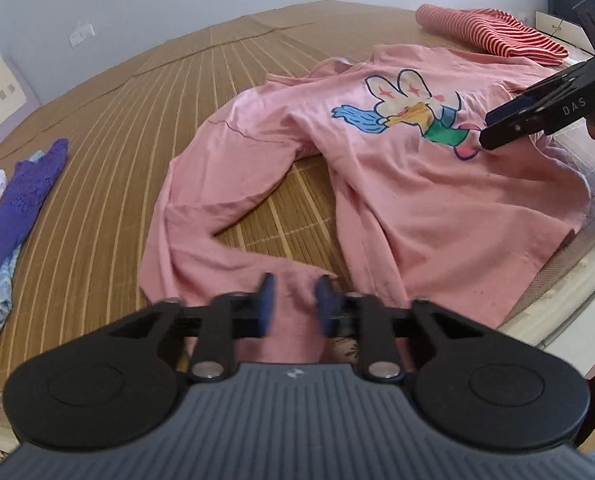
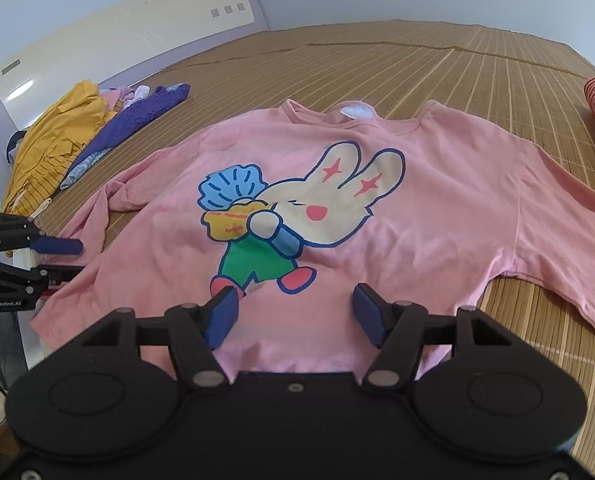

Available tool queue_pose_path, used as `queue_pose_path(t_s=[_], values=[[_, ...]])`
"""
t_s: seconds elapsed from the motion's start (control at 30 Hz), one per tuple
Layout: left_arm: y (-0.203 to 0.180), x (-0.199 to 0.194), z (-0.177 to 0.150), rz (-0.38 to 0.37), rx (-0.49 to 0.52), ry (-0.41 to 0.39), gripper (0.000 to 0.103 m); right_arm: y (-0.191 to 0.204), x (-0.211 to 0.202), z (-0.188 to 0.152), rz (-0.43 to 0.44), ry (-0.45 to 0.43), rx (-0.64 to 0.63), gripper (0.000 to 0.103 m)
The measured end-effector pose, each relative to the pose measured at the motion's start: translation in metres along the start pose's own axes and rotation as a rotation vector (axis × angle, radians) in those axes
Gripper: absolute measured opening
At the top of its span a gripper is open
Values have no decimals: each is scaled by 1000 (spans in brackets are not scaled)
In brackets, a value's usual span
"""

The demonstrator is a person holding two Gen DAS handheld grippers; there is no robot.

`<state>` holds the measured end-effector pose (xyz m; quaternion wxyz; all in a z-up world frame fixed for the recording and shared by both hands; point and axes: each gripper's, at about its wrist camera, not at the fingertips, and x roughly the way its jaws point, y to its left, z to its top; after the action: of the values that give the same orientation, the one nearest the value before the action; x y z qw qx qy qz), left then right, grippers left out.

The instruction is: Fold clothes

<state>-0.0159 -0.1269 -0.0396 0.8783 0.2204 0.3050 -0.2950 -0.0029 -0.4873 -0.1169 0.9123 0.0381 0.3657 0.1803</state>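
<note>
though the pink shirt (image 2: 377, 240) already lies face up on the bamboo mat (image 2: 437, 64), rabbit print (image 2: 297, 216) showing and collar (image 2: 337, 116) pointing away from me, i judge the folding has barely begun: no fold is set in the body yet. one long sleeve (image 1: 201, 184) curls loosely round to the near edge on my left, and the other sleeve (image 2: 569, 264) trails off to my right, so both are left to bring in before the body can be doubled over.

my left gripper (image 1: 293, 300) sits at the cuff end of that curled sleeve, its blue pads either side of the pink cloth with a gap between them; i cannot tell from the blur whether they actually bite the fabric, but they look parted rather than pressed together. my right gripper (image 2: 293, 312) hovers over the hem below the print, fingers spread wide and holding nothing.

off to the left a heap of other clothes (image 2: 57, 140), yellow and purple among them, waits near the headboard (image 2: 117, 40), unfolded as far as i can see. a red striped garment (image 1: 493, 32) lies beyond the shirt, so i reckon most of the work is ahead.
</note>
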Motion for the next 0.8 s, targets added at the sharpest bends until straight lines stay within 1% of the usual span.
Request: queue_pose_path(t_s=[0.03, 0.07, 0.1, 0.23, 0.3, 0.43, 0.47, 0.53, 0.63, 0.7, 0.73, 0.8], values=[[-1, 2, 0, 31, 18, -7, 11, 0, 0, 0, 0, 0, 1, 66], [-1, 2, 0, 70, 38, -17, 8, 0, 0, 0, 1, 0, 1, 67], [3, -1, 1, 83, 30, -32, 6, 0, 0, 0, 3, -1, 0, 67], [27, -16, 6, 139, 3, -79, 6, 0, 0, -1, 8, -3, 2, 68], [47, -31, 10, 194, -26, -114, 6, -1, 0, -1, 8, -2, 4, 68], [89, -55, 11, 323, -105, -146, 6, 1, 1, -1, 1, 1, -3, 68], [99, -61, 9, 360, -117, -142, 5, 1, 1, -1, 2, 1, -2, 69], [115, -67, 5, 388, -133, -95, 6, 1, 1, -1, 2, 1, -4, 69], [112, -69, 2, 288, -142, -71, 6, 2, 1, -1, 2, 3, -7, 70], [98, -62, -1, 196, -129, -54, 17, 2, 2, 0, 2, 5, -11, 71], [90, -56, -2, 149, -134, -49, 18, 3, 2, 0, -1, 6, -15, 71], [74, -45, -2, 79, -127, -43, 18, 3, 2, 0, -4, 8, -22, 71]])
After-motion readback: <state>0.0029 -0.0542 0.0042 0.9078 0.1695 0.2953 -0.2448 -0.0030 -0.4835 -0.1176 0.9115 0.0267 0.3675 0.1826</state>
